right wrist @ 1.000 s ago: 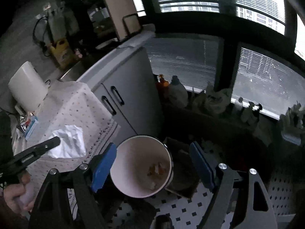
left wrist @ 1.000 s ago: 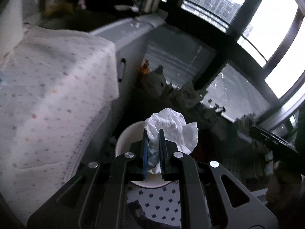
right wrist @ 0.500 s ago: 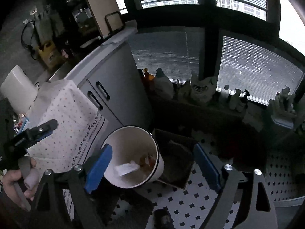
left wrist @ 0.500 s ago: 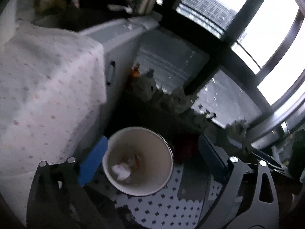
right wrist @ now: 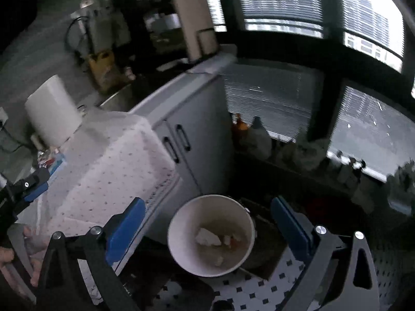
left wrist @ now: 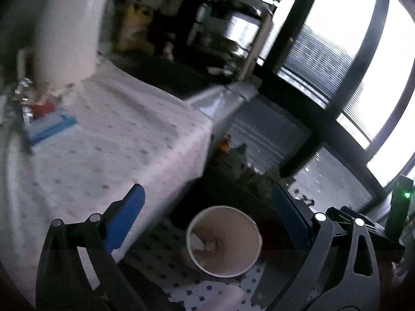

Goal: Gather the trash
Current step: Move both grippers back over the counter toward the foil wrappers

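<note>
Above bin, both tongs gape

You are in a home kitchen. A grey cabinet with a sink stands beside a paper towel roll. The floor has small black-and-white tiles, and tall windows face high-rise buildings.

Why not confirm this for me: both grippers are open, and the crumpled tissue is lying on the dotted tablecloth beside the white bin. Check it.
One detail is off. The crumpled tissue is not on the dotted tablecloth; it lies inside the white bin, as the right wrist view shows. The rest holds: the left gripper and right gripper are both open.
</note>
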Demonstrator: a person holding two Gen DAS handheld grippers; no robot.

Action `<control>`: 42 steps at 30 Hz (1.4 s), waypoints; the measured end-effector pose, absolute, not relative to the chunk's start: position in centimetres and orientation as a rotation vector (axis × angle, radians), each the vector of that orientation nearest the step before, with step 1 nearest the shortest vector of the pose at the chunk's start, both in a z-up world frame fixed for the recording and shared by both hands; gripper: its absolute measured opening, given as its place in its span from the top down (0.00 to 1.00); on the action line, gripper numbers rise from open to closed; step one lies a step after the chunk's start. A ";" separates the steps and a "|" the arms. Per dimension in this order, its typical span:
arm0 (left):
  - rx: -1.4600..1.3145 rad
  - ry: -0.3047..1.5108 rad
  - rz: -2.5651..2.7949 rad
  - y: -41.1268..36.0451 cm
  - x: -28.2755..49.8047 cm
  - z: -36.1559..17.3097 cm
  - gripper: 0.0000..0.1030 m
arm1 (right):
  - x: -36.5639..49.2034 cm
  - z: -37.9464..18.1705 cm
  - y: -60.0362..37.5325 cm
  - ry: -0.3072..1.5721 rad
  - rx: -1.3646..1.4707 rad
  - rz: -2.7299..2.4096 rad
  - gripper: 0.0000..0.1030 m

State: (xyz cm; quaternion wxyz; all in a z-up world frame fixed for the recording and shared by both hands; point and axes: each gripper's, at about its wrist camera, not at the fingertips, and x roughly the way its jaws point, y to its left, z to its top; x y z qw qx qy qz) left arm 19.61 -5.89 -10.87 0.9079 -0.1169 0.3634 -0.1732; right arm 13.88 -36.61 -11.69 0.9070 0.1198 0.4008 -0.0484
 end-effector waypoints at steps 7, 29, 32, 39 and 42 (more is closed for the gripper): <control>-0.262 0.688 -0.251 -1.0 17.4 -8.9 0.06 | 16.7 -10.6 -31.1 0.826 0.152 0.039 0.08; -0.376 0.604 0.179 15.4 17.7 -6.7 0.06 | 27.8 -8.3 -16.0 0.782 0.095 0.400 0.08; -0.397 0.604 0.209 17.3 18.9 -7.0 0.06 | 30.0 -8.3 -13.9 0.782 0.073 0.422 0.08; -0.444 0.602 0.263 21.7 22.1 -7.8 0.06 | 35.2 -8.5 -9.0 0.803 0.063 0.501 0.08; -0.461 0.613 0.276 23.7 23.7 -8.2 0.07 | 37.2 -8.7 -6.8 0.810 0.059 0.532 0.08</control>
